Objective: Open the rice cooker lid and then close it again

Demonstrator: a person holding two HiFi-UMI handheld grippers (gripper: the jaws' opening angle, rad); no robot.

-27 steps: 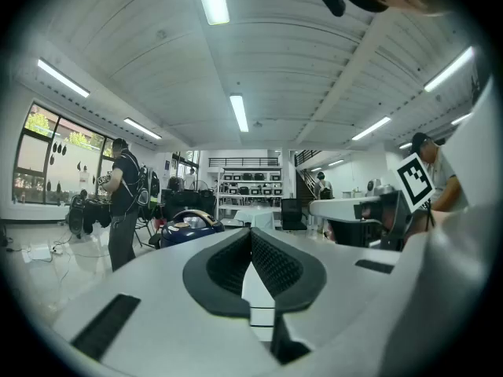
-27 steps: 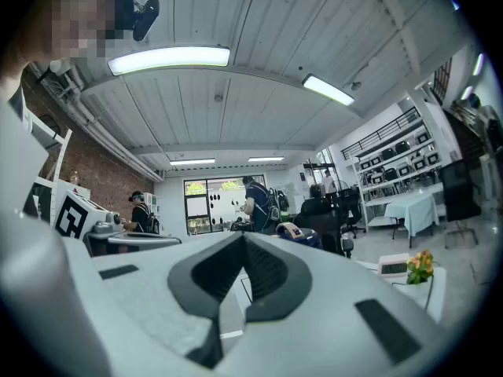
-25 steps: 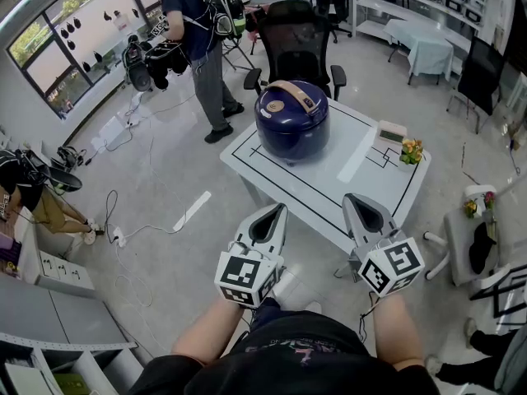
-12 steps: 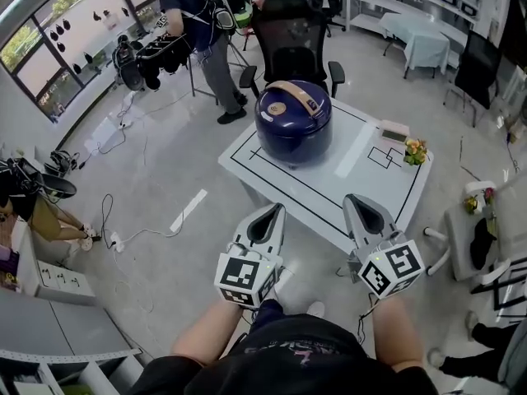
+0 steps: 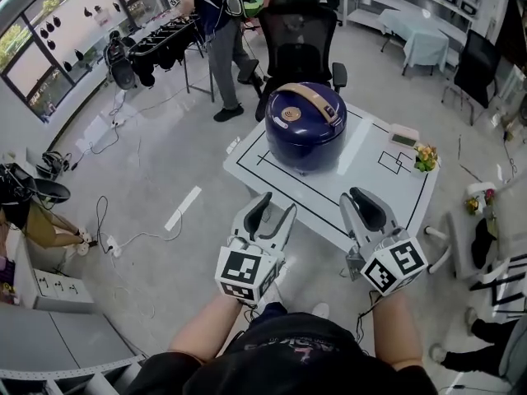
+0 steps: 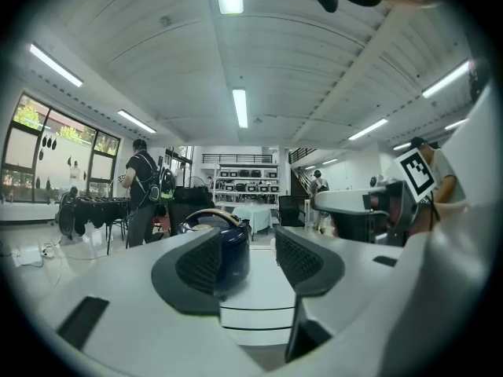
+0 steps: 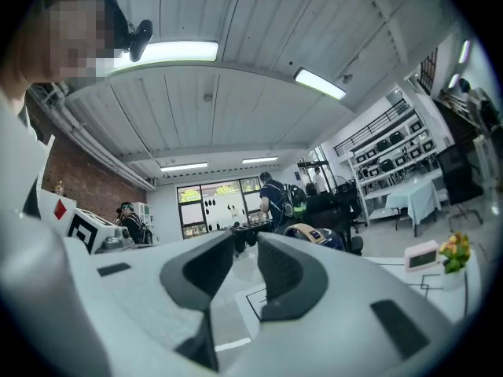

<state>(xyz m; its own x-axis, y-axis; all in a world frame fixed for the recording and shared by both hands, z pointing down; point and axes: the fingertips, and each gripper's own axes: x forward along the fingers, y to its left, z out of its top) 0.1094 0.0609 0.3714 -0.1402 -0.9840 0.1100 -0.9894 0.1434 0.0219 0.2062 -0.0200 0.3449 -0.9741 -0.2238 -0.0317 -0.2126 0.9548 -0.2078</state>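
**Both grippers open, near the table's edge**

The white left gripper (image 5: 277, 207) and white right gripper (image 5: 359, 197) are held side by side at the near edge of the white table with black line markings (image 5: 366, 183); both pairs of jaws have just been opening, with nothing between them; further on, the dark blue round rice cooker with a tan handle (image 5: 306, 126) stands on the table, lid down; behind it is a black mesh office chair (image 5: 301, 31)

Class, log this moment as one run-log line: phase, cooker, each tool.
phase: approach | rice cooker: on table, lid shut | left tool: jaws just opening, nothing between | right tool: jaws just opening, nothing between
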